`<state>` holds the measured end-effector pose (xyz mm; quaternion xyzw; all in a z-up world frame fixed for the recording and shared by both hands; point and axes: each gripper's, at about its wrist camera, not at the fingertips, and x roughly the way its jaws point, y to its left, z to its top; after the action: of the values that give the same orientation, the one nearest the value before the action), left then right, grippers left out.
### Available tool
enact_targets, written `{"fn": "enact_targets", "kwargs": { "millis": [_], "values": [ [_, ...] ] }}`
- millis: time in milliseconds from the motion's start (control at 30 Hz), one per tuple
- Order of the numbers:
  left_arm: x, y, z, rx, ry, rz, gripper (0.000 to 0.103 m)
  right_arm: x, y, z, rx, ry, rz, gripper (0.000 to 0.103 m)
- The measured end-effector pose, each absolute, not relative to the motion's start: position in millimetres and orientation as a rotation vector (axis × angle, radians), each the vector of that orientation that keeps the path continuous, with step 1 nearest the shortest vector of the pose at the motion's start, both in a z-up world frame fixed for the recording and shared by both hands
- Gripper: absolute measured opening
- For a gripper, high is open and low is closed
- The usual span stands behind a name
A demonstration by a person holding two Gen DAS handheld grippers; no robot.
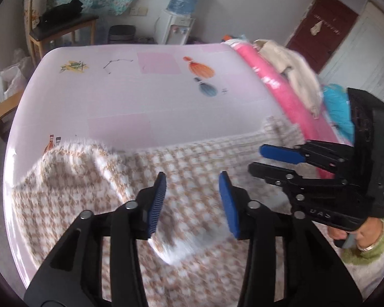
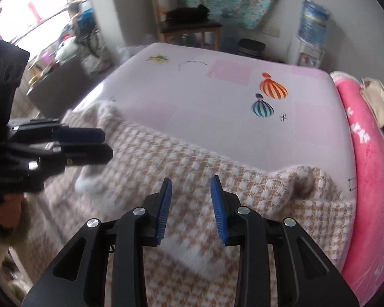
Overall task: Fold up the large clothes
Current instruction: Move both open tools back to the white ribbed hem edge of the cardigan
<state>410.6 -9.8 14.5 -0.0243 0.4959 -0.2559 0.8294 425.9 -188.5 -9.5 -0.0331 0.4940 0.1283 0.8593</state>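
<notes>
Lying flat along the table's (image 2: 217, 97) near edge, my checked sweater (image 2: 192, 153) runs sideways; both grippers (image 1: 192, 199) (image 2: 190, 204) hover apart, empty.

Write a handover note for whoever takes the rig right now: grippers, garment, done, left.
Left gripper: open, empty, over the sweater.
Right gripper: open, empty, also above the sweater.
Sweater: checked brown and white, spread on the near part of the table, one sleeve laid over the body.
Done: garment laid out, one sleeve apparently folded in.
Left: the remaining folds; the blur hides the fine creases.
</notes>
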Motion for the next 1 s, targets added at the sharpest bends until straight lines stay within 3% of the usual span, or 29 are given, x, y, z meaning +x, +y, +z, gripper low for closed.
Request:
{"fn": "enact_targets", "kwargs": {
  "millis": [167,300,333,567,900,1000],
  "values": [
    [407.1,-7.4,3.7,-0.031,1.07,-0.503,0.044,412.0,-202.4,-9.3,-0.015,1.053,0.251,0.034],
    [402.0,-2.1,8.4,-0.026,1.048,-0.473,0.059,408.6,-207.5,-5.1,-0.004,1.027,0.241,0.042],
    [403.6,-4.4,0.9,0.0,1.074,-0.443,0.06,411.9,-204.3,-15.0,-0.031,1.056,0.232,0.05],
    [386.1,-6.4,19.7,0.055,1.075,-0.372,0.061,385.6,-193.5,12.8,-0.09,1.007,0.187,0.053],
    [294.9,39.4,74.2,0.048,0.981,-0.303,0.078,276.6,-194.8,84.8,-0.016,0.774,0.15,0.093],
    [265.7,51.5,79.4,0.034,0.961,-0.28,0.08,246.4,-191.3,97.9,-0.007,0.708,0.125,0.097]
  ]
}}
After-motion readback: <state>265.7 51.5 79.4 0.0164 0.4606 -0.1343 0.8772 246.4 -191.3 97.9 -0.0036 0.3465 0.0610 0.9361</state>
